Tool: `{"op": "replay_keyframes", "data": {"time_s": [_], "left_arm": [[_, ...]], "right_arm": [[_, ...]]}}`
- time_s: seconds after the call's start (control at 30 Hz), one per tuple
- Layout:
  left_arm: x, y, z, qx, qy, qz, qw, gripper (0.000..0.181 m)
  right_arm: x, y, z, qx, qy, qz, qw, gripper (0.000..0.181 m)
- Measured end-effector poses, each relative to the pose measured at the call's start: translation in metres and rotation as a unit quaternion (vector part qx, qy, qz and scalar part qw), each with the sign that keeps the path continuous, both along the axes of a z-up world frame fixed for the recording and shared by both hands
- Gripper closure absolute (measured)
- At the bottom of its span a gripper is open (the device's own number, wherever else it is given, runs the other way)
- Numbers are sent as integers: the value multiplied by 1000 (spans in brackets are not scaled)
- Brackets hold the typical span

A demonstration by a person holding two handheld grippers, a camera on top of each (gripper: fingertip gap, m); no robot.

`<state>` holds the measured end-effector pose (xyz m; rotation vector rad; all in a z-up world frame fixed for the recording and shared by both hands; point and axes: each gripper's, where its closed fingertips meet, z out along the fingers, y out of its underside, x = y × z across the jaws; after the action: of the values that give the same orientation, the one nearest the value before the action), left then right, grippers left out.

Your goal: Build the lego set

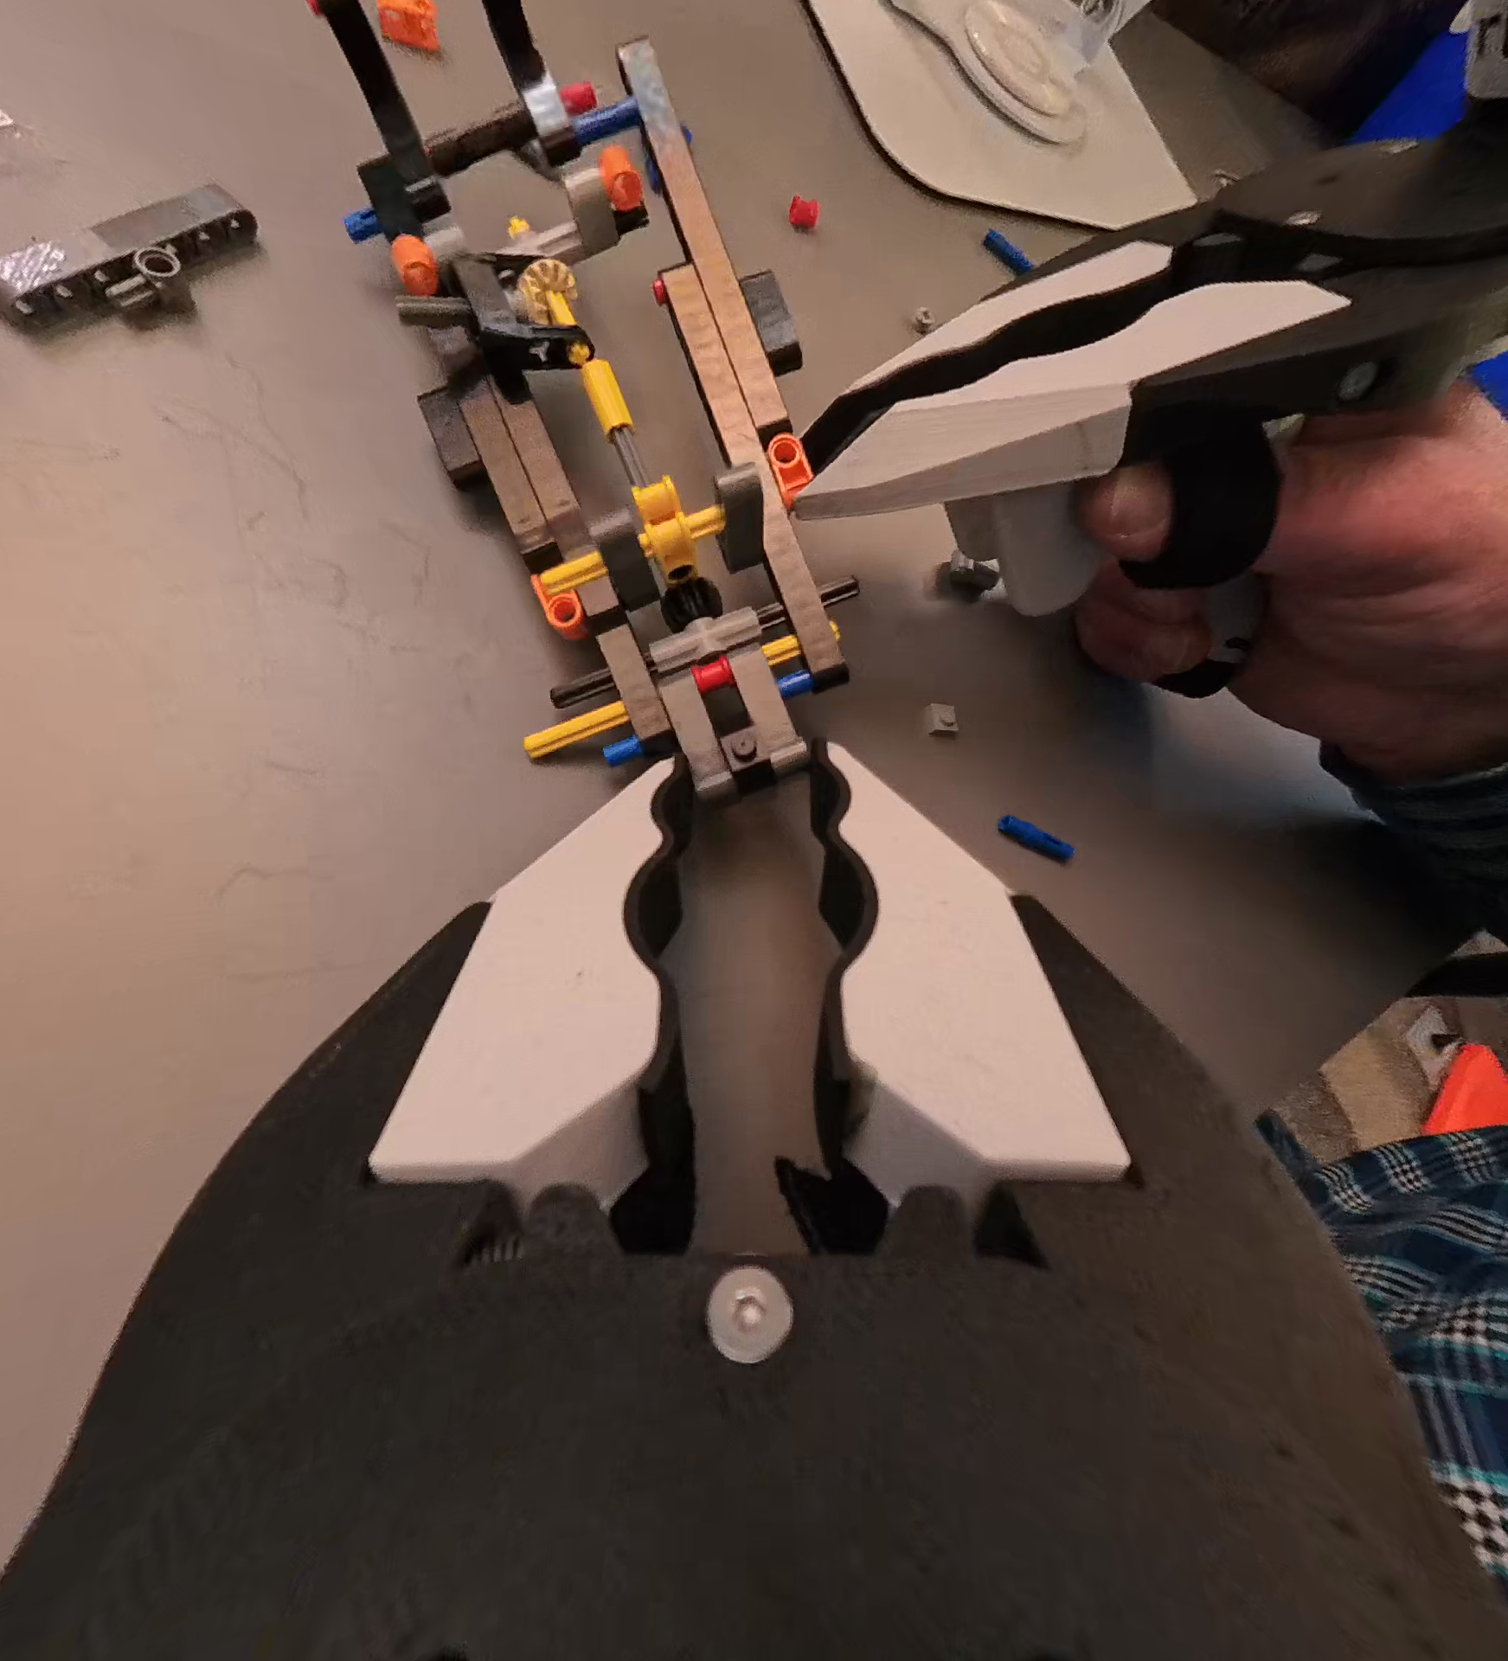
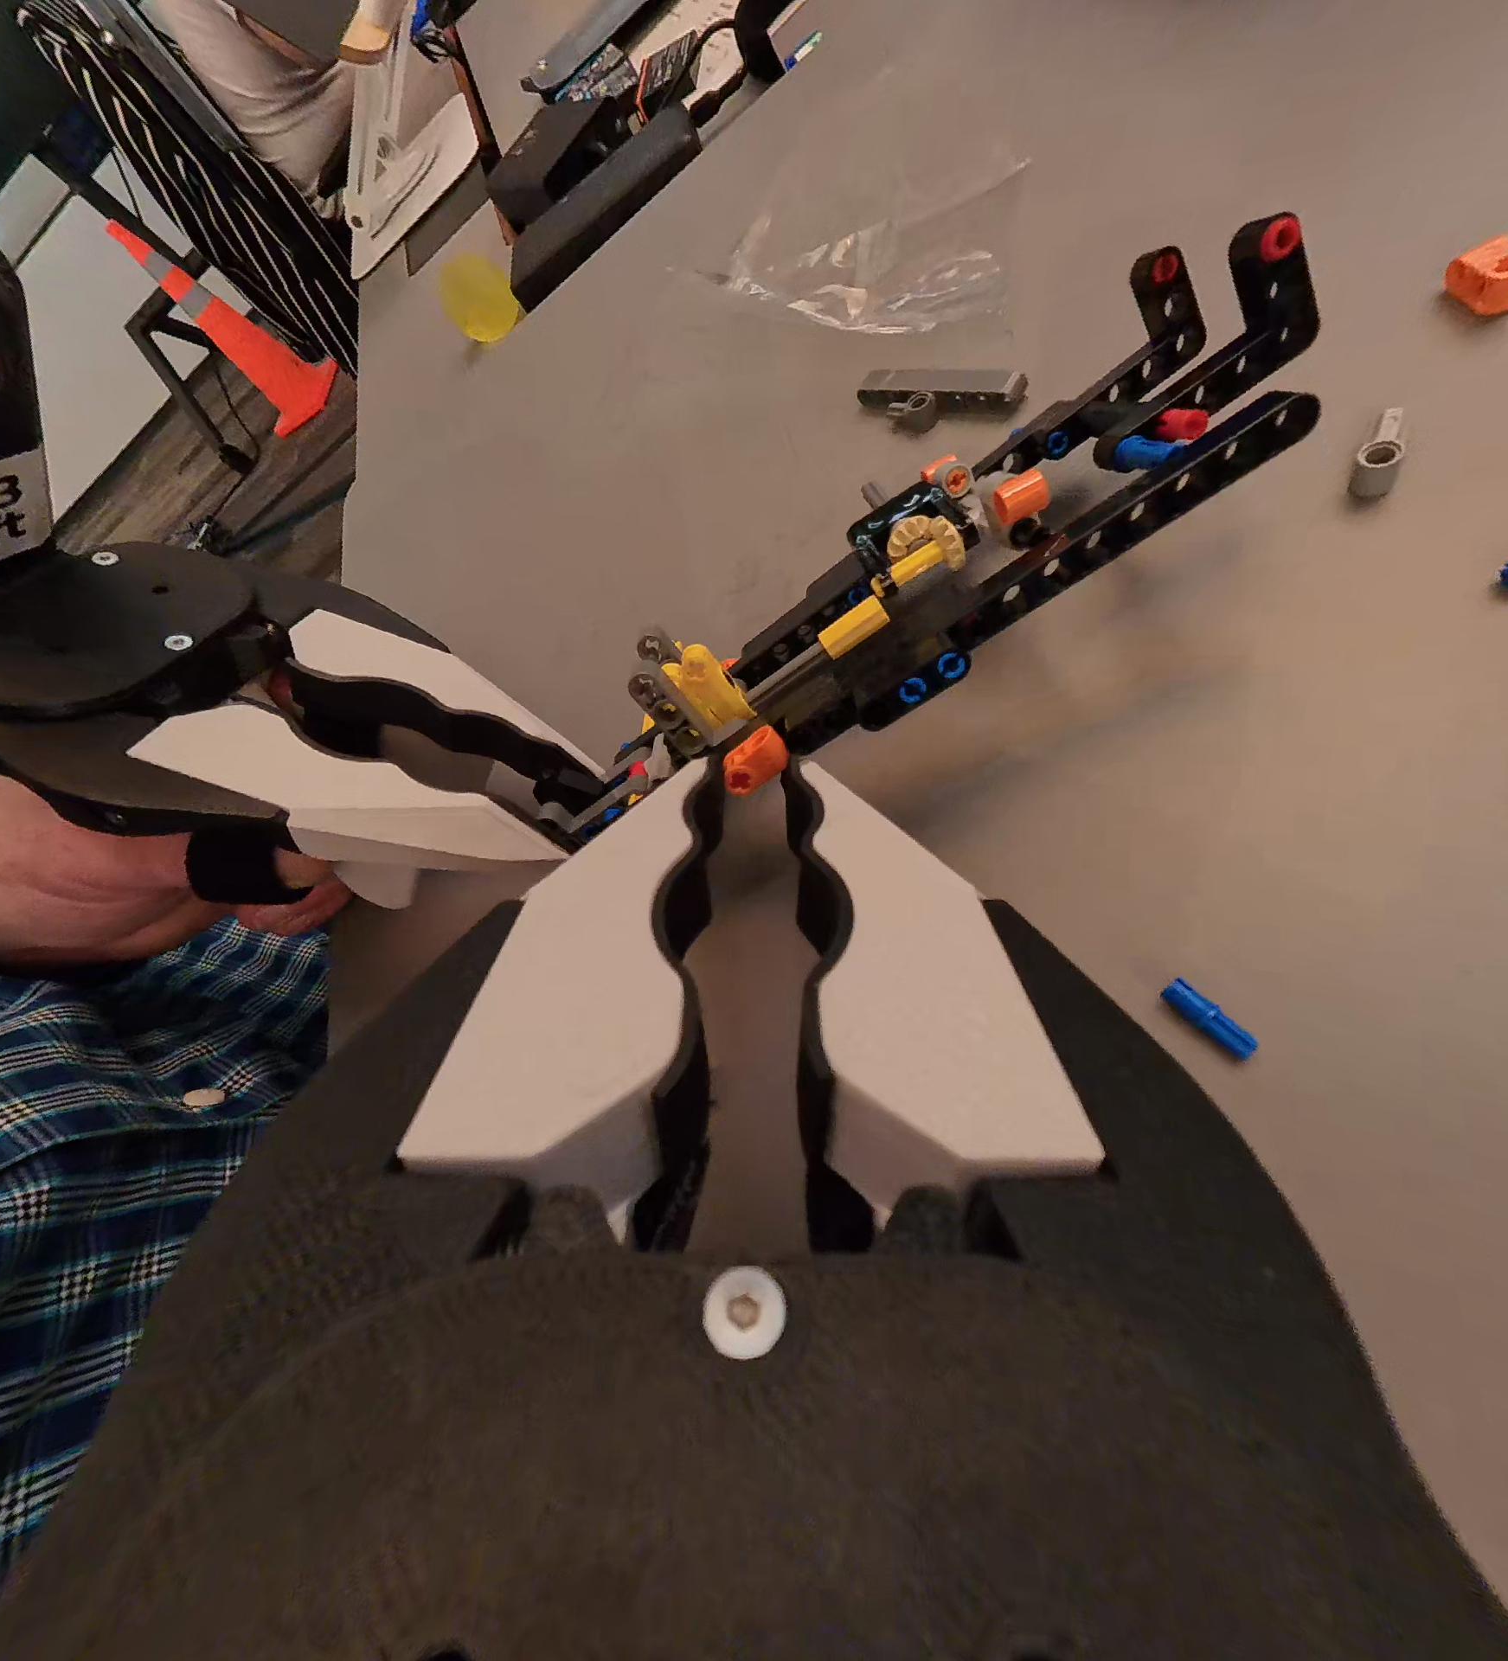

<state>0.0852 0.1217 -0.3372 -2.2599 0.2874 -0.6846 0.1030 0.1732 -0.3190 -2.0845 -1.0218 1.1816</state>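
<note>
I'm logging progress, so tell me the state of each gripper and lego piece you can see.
left gripper: shut on the lego frame's near end.
right gripper: shut on orange connector.
lego frame: partly built, on the table.
blue pin: loose on the table.

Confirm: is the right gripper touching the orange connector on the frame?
Touching. In the right wrist view the orange connector sits pinched between the right gripper fingertips; the left wrist view shows the tips meeting it beside the lego frame.

Orange cone (image 2: 233, 337); clear plastic bag (image 2: 876, 261)
</note>
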Motion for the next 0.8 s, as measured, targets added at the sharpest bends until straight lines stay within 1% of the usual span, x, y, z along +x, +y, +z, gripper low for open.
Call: {"op": "replay_keyframes", "data": {"time_s": [0.23, 0.53, 0.7, 0.8], "left_arm": [[1, -1, -3, 8, 32, -9, 999, 157], [1, -1, -5, 7, 38, -13, 999, 157], [2, -1, -5, 5, 40, -16, 999, 157], [2, -1, -6, 4, 41, -17, 999, 157]], "right_arm": [[2, -2, -3, 29, -16, 17, 999, 171], [4, -2, -7, 80, -40, 38, 995, 171], [4, -2, -5, 144, -54, 58, 986, 172], [5, -2, -5, 202, -75, 78, 973, 172]]}}
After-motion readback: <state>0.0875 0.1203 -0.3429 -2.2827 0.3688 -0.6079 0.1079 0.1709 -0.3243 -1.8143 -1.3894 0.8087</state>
